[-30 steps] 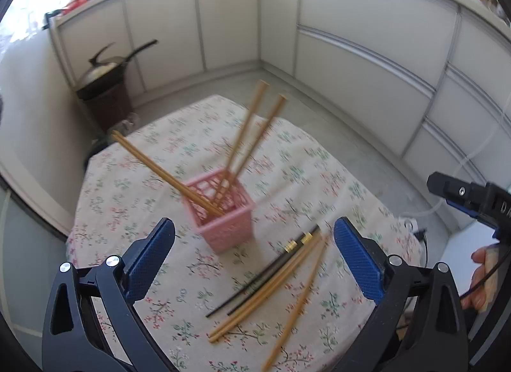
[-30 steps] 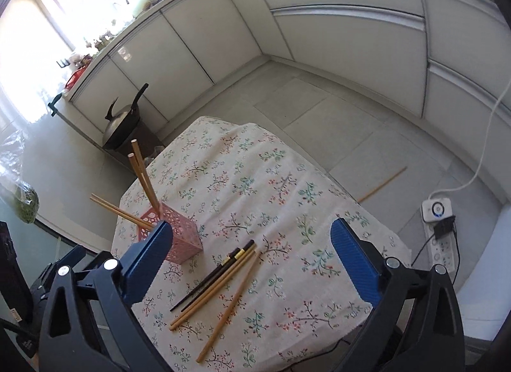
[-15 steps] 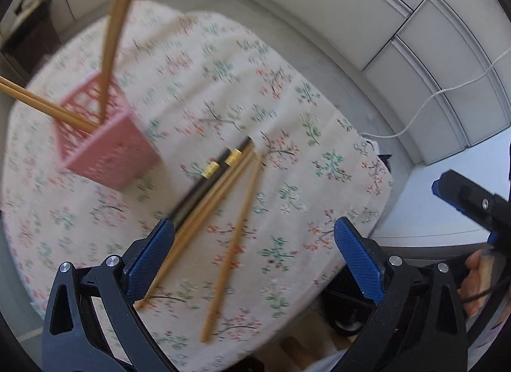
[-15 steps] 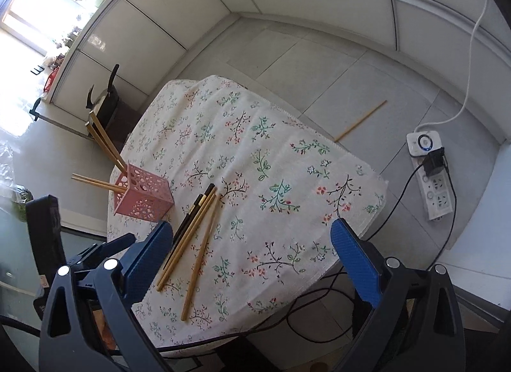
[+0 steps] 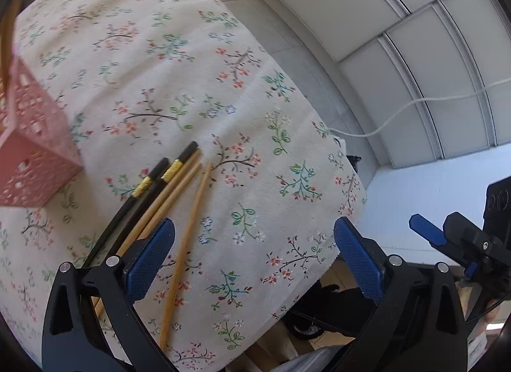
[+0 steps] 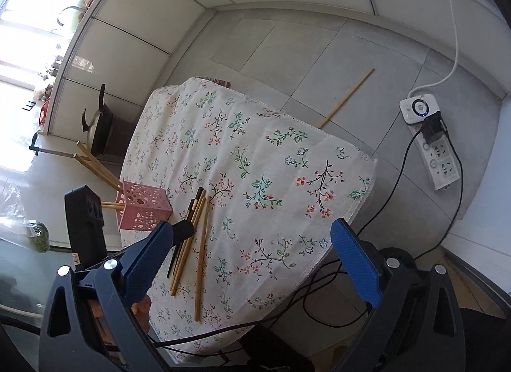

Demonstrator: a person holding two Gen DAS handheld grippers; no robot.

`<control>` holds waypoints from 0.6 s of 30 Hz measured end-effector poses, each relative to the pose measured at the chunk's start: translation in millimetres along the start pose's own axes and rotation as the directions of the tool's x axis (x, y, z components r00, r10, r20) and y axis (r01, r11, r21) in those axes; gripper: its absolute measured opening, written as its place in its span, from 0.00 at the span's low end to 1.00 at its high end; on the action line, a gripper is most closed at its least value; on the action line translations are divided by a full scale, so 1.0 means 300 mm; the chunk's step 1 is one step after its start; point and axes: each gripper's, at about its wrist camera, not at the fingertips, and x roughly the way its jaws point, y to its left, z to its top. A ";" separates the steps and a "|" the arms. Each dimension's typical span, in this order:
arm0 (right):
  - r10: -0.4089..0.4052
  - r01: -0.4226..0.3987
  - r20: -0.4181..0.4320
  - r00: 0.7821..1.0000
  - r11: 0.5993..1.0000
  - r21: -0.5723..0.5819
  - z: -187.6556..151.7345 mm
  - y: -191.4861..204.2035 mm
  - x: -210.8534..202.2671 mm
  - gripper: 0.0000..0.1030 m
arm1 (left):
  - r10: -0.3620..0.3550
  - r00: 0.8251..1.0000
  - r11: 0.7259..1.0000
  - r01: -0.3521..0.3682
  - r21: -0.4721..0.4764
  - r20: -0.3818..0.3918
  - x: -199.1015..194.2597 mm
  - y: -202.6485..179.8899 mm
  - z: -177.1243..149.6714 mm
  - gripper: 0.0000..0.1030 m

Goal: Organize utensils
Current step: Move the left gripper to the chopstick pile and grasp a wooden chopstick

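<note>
Pink perforated plastic forms the holder (image 6: 145,209), a square cup standing on the flowered tablecloth (image 6: 287,164) near the table's left side, with several bamboo chopsticks (image 6: 95,166) already leaning out of its mouth at a slant, which is how long sticks settle in a short, wide cup. Just beside it on the cloth lie the pieces not yet sorted: two black chopsticks (image 5: 153,180) with gold bands, side by side and touching, two bamboo sticks (image 5: 172,191) pressed against them, and a single bamboo chopstick (image 5: 188,237) lying a little apart to their right. They lie roughly parallel with their thick ends towards the holder, so a grasp across the shafts would carry them in without much turning. The left gripper (image 5: 252,263) hangs low over this bundle with its jaws spread wide and nothing between them; its left pad (image 5: 148,258) sits over the bamboo pair while the lone stick lies in the gap, which reads as lining up to close on that stick, though that is a judgement. The right gripper (image 6: 255,263) is held higher and farther back, also wide and empty, apparently keeping clear while the left one works. One more bamboo stick (image 6: 346,97) lies on the tiled floor beyond the table, well apart from everything else, near a white power strip (image 6: 429,145).
</note>
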 end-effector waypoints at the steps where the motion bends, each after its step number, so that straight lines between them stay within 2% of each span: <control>1: 0.002 -0.002 -0.007 1.000 1.000 -0.003 -0.001 0.002 0.004 0.93 | 0.008 1.000 1.000 -0.008 0.016 -0.001 0.009 -0.004 0.001 0.93; 5: 0.014 -0.014 -0.030 0.999 1.000 0.007 -0.002 -0.001 0.014 0.93 | 0.039 0.999 0.999 -0.039 0.038 -0.003 0.042 0.000 0.008 0.93; 11: 0.019 -0.018 -0.039 0.999 1.000 0.021 0.003 -0.007 0.019 0.93 | -0.026 0.999 1.000 0.026 0.014 -0.019 0.076 0.042 0.038 0.90; 14: 0.021 -0.019 -0.051 0.998 0.999 0.031 0.005 -0.012 0.028 0.93 | -0.017 1.000 1.000 0.016 -0.016 -0.021 0.092 0.072 0.049 0.88; 18: 0.019 -0.018 -0.050 0.999 0.999 0.031 0.007 -0.013 0.028 0.93 | -0.047 0.999 0.997 0.047 -0.067 0.006 0.080 0.119 0.055 0.86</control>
